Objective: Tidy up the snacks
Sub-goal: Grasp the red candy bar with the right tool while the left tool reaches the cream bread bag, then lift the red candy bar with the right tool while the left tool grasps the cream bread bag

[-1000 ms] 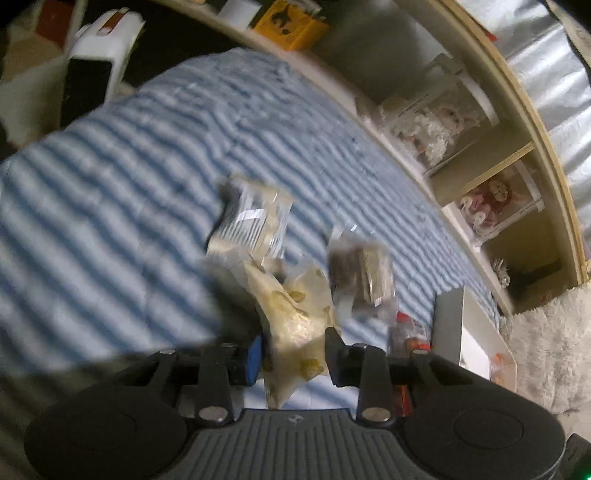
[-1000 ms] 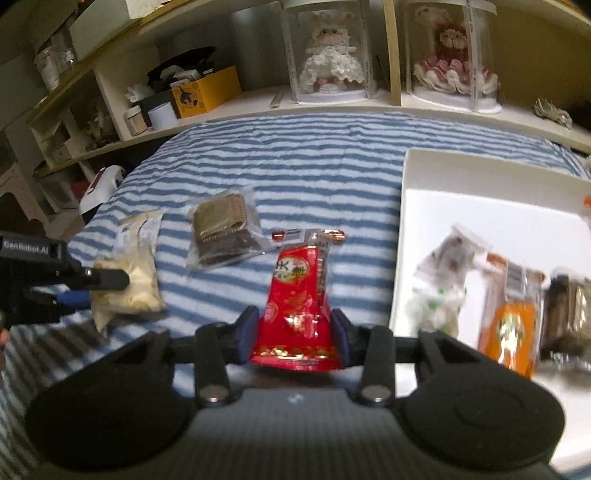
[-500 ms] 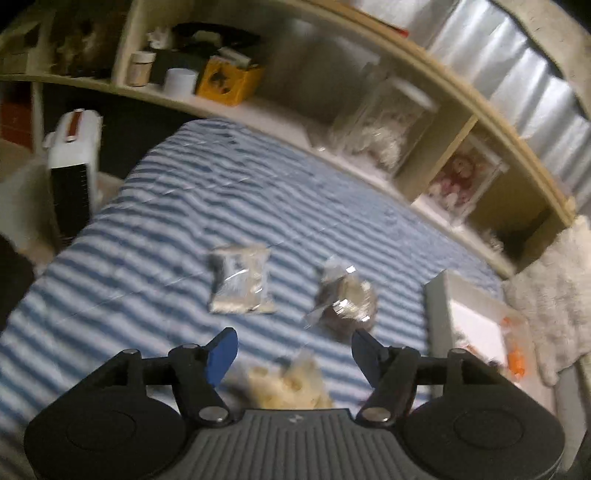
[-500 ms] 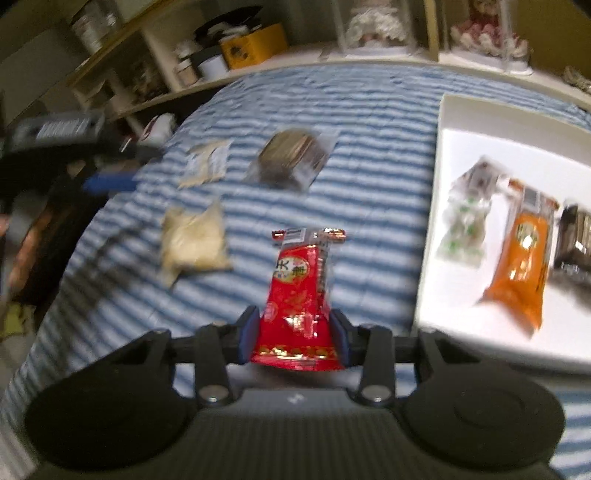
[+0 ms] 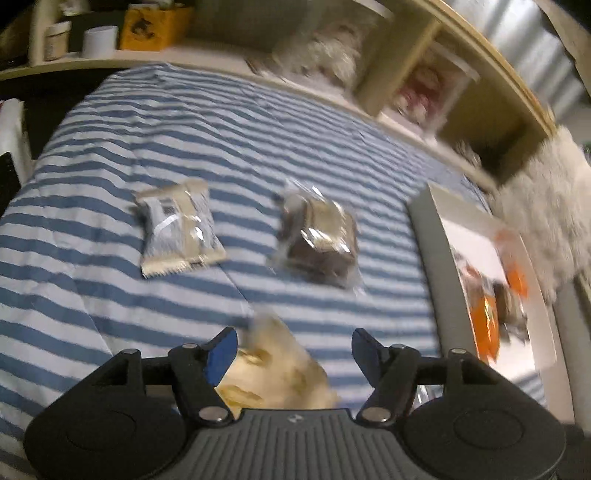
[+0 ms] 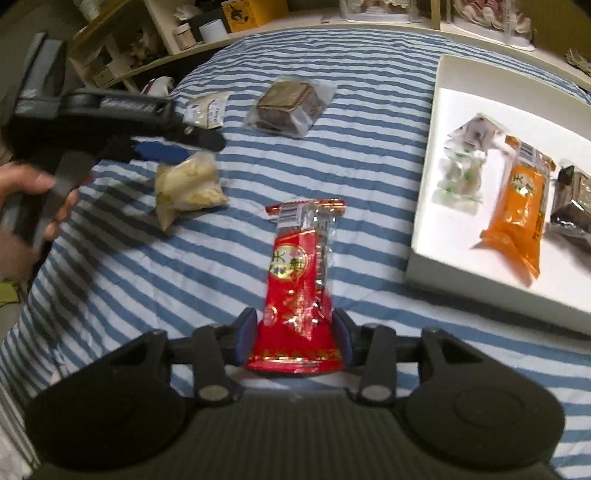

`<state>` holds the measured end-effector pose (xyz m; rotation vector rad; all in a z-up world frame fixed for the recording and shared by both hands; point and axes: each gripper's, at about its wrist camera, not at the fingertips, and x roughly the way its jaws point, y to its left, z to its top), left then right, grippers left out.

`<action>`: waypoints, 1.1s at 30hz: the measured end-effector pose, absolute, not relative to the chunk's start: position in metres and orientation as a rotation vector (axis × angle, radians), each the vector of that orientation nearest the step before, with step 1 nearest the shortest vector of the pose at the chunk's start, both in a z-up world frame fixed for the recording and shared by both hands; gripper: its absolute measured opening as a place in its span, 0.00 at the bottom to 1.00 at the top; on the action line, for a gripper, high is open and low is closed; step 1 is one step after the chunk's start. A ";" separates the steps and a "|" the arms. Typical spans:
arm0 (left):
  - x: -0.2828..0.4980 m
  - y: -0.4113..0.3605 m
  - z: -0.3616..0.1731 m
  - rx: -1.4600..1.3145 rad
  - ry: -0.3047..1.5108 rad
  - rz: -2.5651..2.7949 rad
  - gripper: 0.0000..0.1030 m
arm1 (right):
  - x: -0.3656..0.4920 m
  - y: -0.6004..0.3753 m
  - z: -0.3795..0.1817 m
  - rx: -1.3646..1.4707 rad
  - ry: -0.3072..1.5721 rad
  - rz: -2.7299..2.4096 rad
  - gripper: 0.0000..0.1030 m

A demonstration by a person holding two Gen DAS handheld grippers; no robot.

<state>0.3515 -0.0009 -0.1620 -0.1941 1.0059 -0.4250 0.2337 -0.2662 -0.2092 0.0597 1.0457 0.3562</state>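
Note:
My right gripper point(image 6: 294, 332) is shut on the lower end of a red snack packet point(image 6: 299, 273), held up above the striped bed. My left gripper point(image 5: 293, 350) is open and hovers just over a yellow snack bag point(image 5: 275, 373) lying on the cover. From the right wrist view, that left gripper point(image 6: 199, 147) sits just above and left of the yellow bag point(image 6: 188, 184). A pale packet point(image 5: 177, 229) and a brown cake packet point(image 5: 319, 240) lie farther away. The white tray point(image 6: 480, 92) at the right holds an orange packet point(image 6: 517, 206), a clear candy packet point(image 6: 461, 173) and a dark packet point(image 6: 572, 199).
The blue-and-white striped bed cover point(image 6: 369, 122) carries everything. A wooden shelf point(image 5: 373, 88) behind it holds cased dolls, a yellow box point(image 5: 155, 26) and jars. A white fluffy rug point(image 5: 546, 206) lies at the right. A hand point(image 6: 33, 192) grips the left tool.
My left gripper has opened and let go of the yellow bag, which now rests on the cover. My right gripper has risen and pulled back with the red packet.

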 end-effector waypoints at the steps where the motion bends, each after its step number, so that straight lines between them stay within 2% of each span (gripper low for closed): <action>1: 0.349 -0.003 -0.160 -0.190 1.026 -0.440 0.67 | 0.235 -0.267 -0.208 0.059 1.046 0.353 0.51; 9: 0.323 -0.017 -0.153 -0.035 1.103 -0.482 0.67 | 0.242 -0.273 -0.208 0.065 1.033 0.326 0.57; 11: 0.322 -0.018 -0.154 0.012 1.079 -0.455 0.68 | 0.243 -0.272 -0.208 0.067 1.030 0.320 0.58; 15: 0.330 -0.010 -0.151 -0.027 0.970 -0.433 0.77 | 0.246 -0.272 -0.211 0.080 1.039 0.315 0.59; 18: 0.337 -0.005 -0.154 -0.068 0.957 -0.427 0.77 | 0.249 -0.271 -0.213 0.072 1.038 0.310 0.60; 27: 0.331 -0.017 -0.176 0.064 1.135 -0.458 0.77 | 0.254 -0.268 -0.218 0.063 1.037 0.306 0.60; 33: 0.321 -0.027 -0.175 0.114 1.161 -0.485 0.76 | 0.255 -0.268 -0.218 0.060 1.033 0.304 0.60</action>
